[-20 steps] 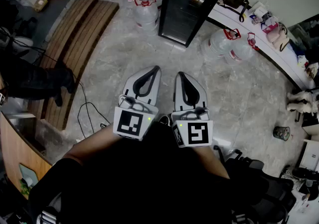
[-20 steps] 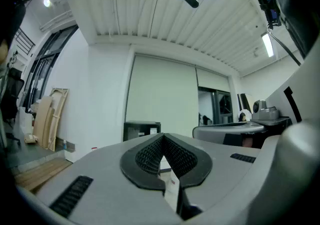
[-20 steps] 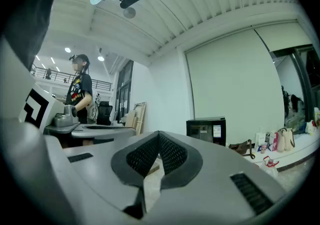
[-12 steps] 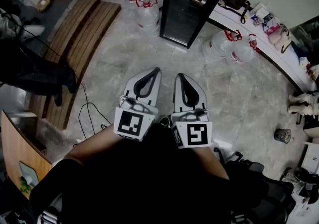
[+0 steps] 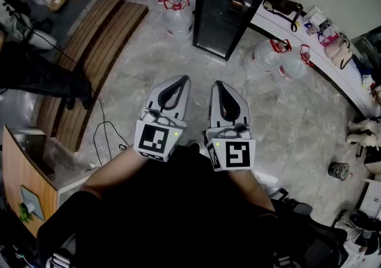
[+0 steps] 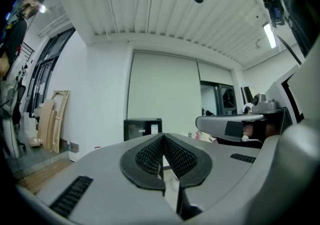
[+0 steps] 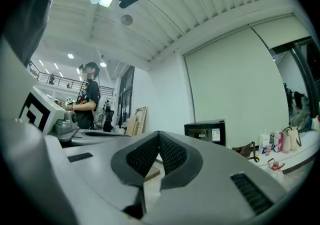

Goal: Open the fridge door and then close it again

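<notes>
A small black fridge (image 5: 232, 5) with a glass door stands shut against the far wall, its door facing me. In the left gripper view the fridge (image 6: 142, 128) shows small and far ahead; in the right gripper view the fridge (image 7: 205, 131) is just as distant. My left gripper (image 5: 180, 78) and right gripper (image 5: 215, 84) are held side by side at waist height, well short of the fridge. Both are shut with tips touching and nothing between them, as seen on the left gripper (image 6: 163, 136) and right gripper (image 7: 158, 133).
Several large water jugs (image 5: 176, 13) stand left of the fridge, two more jugs (image 5: 280, 58) to its right. A white counter (image 5: 321, 52) with bags runs along the right wall. Wooden planks (image 5: 95, 52) and a black cable (image 5: 101, 130) lie left. A person (image 7: 87, 101) stands nearby.
The view has advanced slightly toward the fridge; both grippers stay shut and side by side. The dark-clothed figure at the left edge has shifted a little.
</notes>
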A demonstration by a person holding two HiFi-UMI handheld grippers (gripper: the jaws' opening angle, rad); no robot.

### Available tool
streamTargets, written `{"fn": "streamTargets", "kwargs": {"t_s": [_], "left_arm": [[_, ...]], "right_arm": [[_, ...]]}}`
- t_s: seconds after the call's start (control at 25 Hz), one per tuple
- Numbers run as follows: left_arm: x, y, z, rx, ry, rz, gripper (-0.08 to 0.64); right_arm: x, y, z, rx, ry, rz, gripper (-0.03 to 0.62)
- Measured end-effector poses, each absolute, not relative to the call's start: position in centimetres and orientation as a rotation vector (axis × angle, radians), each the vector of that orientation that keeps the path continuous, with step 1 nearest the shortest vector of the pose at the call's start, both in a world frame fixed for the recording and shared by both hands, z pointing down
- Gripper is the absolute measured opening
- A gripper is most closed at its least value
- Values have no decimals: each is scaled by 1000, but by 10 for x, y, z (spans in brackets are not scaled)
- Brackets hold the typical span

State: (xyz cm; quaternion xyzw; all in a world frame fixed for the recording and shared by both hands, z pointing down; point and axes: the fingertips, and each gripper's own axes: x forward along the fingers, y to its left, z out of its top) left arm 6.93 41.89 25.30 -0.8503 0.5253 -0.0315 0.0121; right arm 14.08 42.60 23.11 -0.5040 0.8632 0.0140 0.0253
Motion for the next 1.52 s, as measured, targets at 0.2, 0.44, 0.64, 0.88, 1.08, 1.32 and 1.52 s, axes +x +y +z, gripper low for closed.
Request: {"fn": "streamTargets", "kwargs": {"t_s": [0.2, 0.44, 0.64, 0.88, 1.08, 1.32, 1.52], "left_arm": [[57, 378, 251, -2625, 1686, -104, 8], [24, 296, 280, -2683, 1746, -101, 8], [-2, 200, 290, -2722, 1717, -34, 8], [-34, 93, 299, -2806, 1633, -55, 8], [-65, 30, 304, -2841, 1648, -70, 8], [-59, -25, 324, -2856, 1656, -152, 8], [-40, -71, 328, -2832, 1664, -166, 8]], "right_arm": [[140, 385, 235, -1551, 2667, 10, 15], [110, 296, 254, -1585, 2686, -60, 15], [76, 199, 265, -1624, 2660, -38, 15], [37, 90, 270, -1704, 2625, -45, 15], [22, 31, 269, -1772, 2597, -53, 15], [28, -20, 284, -1766, 2604, -99, 15], [40, -67, 300, -1705, 2611, -159, 15]]}}
